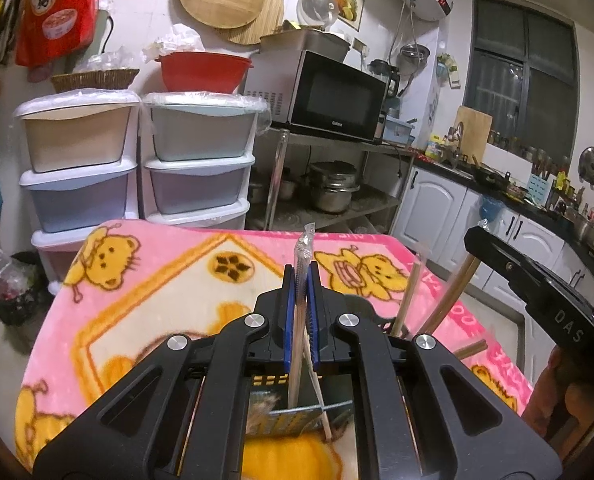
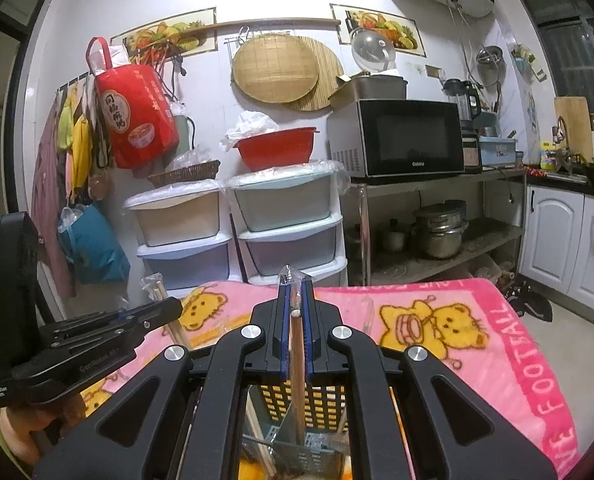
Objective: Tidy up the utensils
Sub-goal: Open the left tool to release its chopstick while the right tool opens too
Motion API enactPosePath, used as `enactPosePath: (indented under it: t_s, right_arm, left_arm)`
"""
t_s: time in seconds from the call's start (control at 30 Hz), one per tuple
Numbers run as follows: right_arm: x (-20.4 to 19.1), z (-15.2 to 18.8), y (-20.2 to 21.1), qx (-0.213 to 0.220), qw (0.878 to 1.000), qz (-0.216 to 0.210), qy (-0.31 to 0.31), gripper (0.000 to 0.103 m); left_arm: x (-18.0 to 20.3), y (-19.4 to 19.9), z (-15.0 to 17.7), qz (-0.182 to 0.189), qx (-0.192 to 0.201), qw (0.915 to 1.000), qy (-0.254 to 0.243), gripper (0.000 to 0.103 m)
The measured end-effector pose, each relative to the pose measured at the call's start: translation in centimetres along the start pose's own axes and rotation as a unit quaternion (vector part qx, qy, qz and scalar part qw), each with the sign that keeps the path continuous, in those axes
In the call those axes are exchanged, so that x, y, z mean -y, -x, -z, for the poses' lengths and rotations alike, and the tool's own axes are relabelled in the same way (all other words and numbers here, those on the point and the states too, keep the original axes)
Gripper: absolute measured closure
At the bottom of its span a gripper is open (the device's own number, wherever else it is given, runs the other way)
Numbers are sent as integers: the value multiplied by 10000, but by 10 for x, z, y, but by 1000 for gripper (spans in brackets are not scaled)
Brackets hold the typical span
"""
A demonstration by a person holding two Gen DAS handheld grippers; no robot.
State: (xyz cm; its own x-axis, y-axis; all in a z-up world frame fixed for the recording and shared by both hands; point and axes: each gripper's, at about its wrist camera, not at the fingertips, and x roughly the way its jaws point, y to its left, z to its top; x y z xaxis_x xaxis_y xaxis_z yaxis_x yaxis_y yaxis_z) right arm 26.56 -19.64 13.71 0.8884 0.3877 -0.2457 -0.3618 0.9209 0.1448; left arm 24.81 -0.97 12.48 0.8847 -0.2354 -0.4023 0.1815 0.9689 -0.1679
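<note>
A kitchen corner: a table draped with a pink cartoon-bear blanket (image 1: 145,280) stands before stacked plastic drawer units (image 2: 285,224) and a steel rack bearing a microwave (image 2: 409,136).

Left wrist view: the left gripper (image 1: 301,276) has its blue-padded jaws drawn together on a pair of plastic-wrapped chopsticks (image 1: 303,252), held nearly upright, the wrapper tip projecting above the fingers and the lower ends reaching down into a black perforated utensil holder (image 1: 273,380) directly beneath. Further wrapped chopsticks (image 1: 407,300) lean out of the holder to the right.

Right wrist view: the right gripper (image 2: 295,292) is likewise clamped on a wrapped chopstick pair (image 2: 296,344), upright between the pads, its lower part descending into the same holder (image 2: 301,400), whose grid wall faces the camera. The left gripper appears at the left edge (image 2: 169,308), just beside the holder, over the blanket. Each gripper is visible in the other's view.
</note>
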Motion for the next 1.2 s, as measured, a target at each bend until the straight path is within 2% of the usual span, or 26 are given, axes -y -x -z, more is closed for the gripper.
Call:
enactPosePath:
  t_s: [0.2, 0.27, 0.43, 0.5, 0.63, 0.7, 0.83, 0.9, 1.03, 1.2]
  right_arm:
    - [3, 5, 3, -117, 9999, 34, -67, 96]
    - [7, 8, 6, -171, 9997, 35, -144, 89]
    - [15, 15, 9, -289, 9991, 110, -282, 84]
    - [19, 18, 12, -326, 9987, 133, -376, 81]
    - [23, 22, 18, -367, 9981, 184, -459, 73]
    - [24, 24, 20, -408, 9978, 194, -479, 71]
    - [25, 29, 24, -493, 9972, 235, -517, 63]
    - [26, 31, 26, -518, 9969, 240, -545, 61]
    - [28, 36, 31, -592, 9961, 258, -604, 53]
    - [26, 40, 36, -662, 9957, 267, -585, 47]
  left_arm:
    - [-5, 2, 3, 7, -86, 9999, 85, 100]
    - [-8, 4, 4, 1, -100, 9999, 124, 100]
    - [-15, 5, 9, 1, -198, 9995, 243, 97]
    - [-17, 8, 11, 14, -205, 9994, 281, 89]
    - [-17, 14, 14, 31, -195, 9994, 285, 82]
    - [-17, 15, 14, 36, -199, 9994, 290, 74]
    - [-18, 19, 16, 49, -219, 9993, 298, 65]
    - [-18, 19, 17, 52, -230, 9993, 303, 57]
    - [-20, 24, 20, 84, -243, 9990, 353, 49]
    - [-21, 38, 27, 122, -184, 9990, 386, 32]
